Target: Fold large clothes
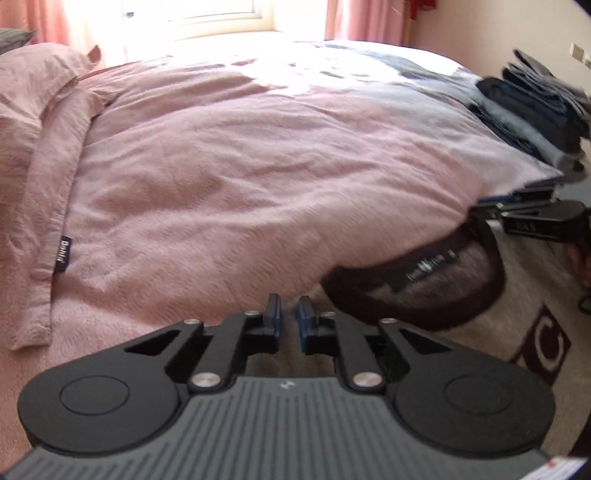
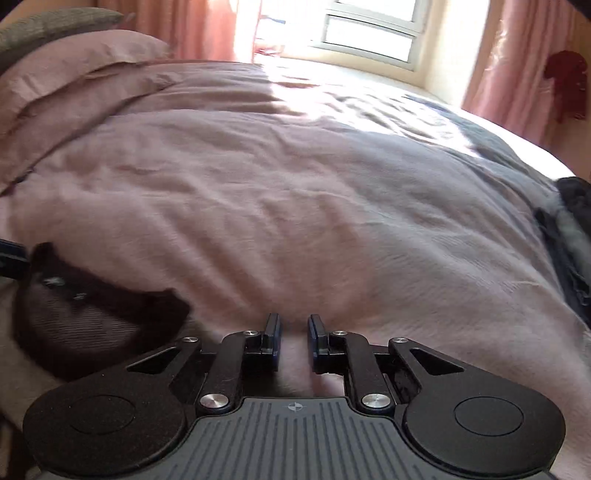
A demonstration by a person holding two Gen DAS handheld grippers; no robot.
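Note:
A beige sweater [image 1: 480, 295] with a dark brown collar [image 1: 417, 273] and a brown letter pattern lies on the near edge of the bed; its neck label faces up. My left gripper [image 1: 289, 314] hovers just left of the collar, narrowly open, nothing pinched between its blue pads. My right gripper [image 1: 480, 208] comes in from the right, its tips close to the collar's right end. In the right wrist view the collar [image 2: 92, 306] is at lower left. The right gripper [image 2: 294, 328] stands open over the pink duvet [image 2: 295, 206], and the left gripper [image 2: 13, 258] shows at the left edge.
The bed carries a pink duvet [image 1: 221, 166] and pillows [image 1: 33, 81] at the left. A stack of folded dark clothes [image 1: 535, 107] sits on the bed's right side. A bright window [image 2: 369, 33] and pink curtains lie beyond; a red item [image 2: 567, 81] hangs at the right.

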